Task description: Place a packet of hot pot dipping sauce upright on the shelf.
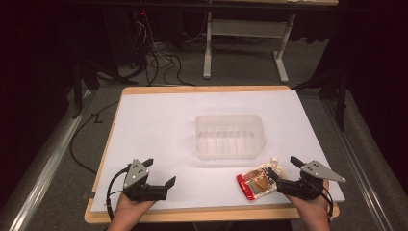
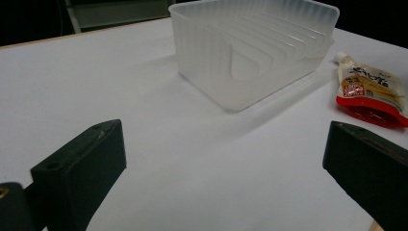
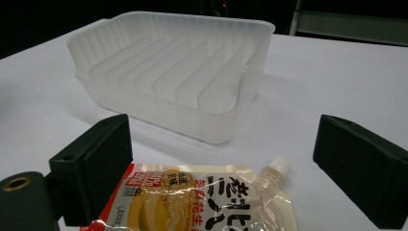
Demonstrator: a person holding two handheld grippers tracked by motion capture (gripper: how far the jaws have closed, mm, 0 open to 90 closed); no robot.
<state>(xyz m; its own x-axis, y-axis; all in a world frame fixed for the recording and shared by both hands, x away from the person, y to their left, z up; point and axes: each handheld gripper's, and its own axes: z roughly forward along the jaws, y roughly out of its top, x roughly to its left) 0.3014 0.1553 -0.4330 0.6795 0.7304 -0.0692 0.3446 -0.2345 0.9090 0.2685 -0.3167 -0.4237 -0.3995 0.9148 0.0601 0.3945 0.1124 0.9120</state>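
One translucent ribbed plastic tub (image 1: 230,136) stands in the middle of the white matte tabletop (image 1: 154,125). One glossy spouted sauce pouch, red and yellow (image 1: 256,182), lies flat near its right front corner. Two black tongs: left tongs (image 1: 159,173) wide open, empty; right tongs (image 1: 283,167) wide open around the pouch's spout end, not clamping.

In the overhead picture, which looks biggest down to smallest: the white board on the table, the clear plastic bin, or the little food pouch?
1. White board, by far the largest.
2. Clear plastic bin.
3. Food pouch, smallest, though it lies nearer the camera than the bin.
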